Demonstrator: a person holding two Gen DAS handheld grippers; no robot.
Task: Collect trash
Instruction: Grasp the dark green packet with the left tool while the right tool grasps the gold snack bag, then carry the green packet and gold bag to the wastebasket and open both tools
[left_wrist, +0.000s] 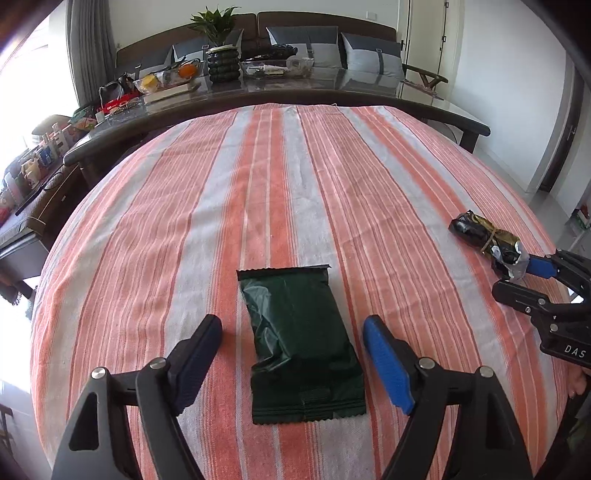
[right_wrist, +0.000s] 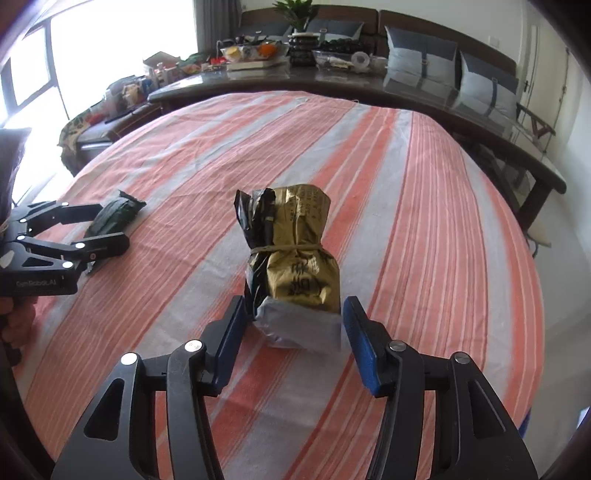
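Straddling the soft, crinkly green wrapper (left_wrist: 304, 343) with left gripper (left_wrist: 291, 341) spread wide, holding nothing; right gripper (right_wrist: 291, 325) likewise gaping around light, crushable gold packet (right_wrist: 295, 266), probably best pinching across the middle

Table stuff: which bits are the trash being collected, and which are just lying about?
Trash being collected:
- green wrapper, lying between the open left gripper
- gold packet, tied with a band, between the open right gripper

Just lying about:
- striped cloth
- fruit bowl
- plant
- cushions
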